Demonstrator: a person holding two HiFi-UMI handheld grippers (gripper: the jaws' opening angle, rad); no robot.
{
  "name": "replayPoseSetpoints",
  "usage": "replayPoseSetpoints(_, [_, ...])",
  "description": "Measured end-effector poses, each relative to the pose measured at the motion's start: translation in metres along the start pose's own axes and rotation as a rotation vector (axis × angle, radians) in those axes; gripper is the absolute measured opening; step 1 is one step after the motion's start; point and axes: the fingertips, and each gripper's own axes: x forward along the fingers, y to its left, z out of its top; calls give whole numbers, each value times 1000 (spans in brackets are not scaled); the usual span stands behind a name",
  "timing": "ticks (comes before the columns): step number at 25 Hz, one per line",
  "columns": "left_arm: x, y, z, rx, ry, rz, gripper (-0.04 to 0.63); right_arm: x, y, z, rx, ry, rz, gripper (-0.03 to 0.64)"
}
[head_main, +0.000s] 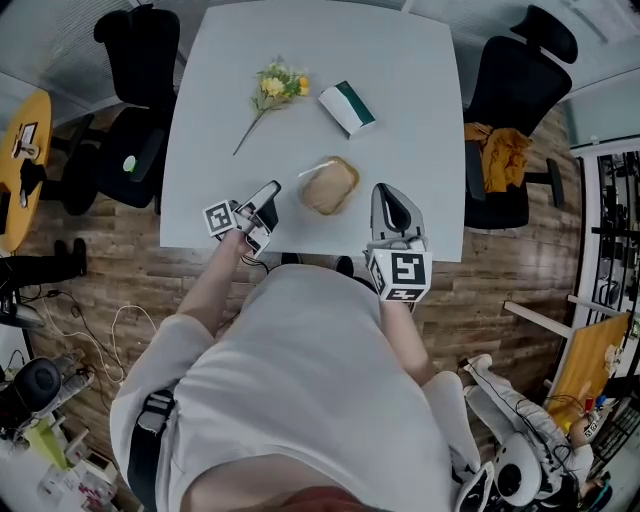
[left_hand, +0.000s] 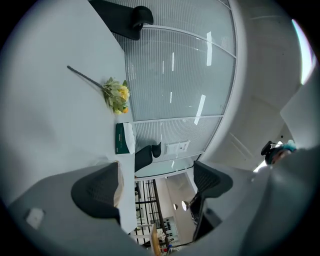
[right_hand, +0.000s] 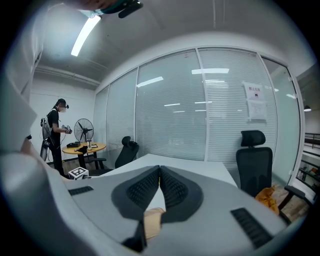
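The tan bag (head_main: 329, 186) lies rounded and crumpled on the white table (head_main: 420, 150).

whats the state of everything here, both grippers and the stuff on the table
left gripper: open, jaws wide apart, nothing between them
right gripper: shut, jaws tip to tip, nothing held
tan bundle: lying on the table between the two grippers, not gripped
flower sprig: lying flat, farther back, untouched
green and white pack: lying down beside the sprig, untouched
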Motion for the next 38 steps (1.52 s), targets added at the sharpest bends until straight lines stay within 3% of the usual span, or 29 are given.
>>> replayPoseSetpoints(12, [-4,53,1,-29,84,97,465,5,-11,-1,-15,24,-42,9])
replayPoseSetpoints(38, [19,100,-10,-128,204,144,446,-3,-37,-8,11,60,-124,9])
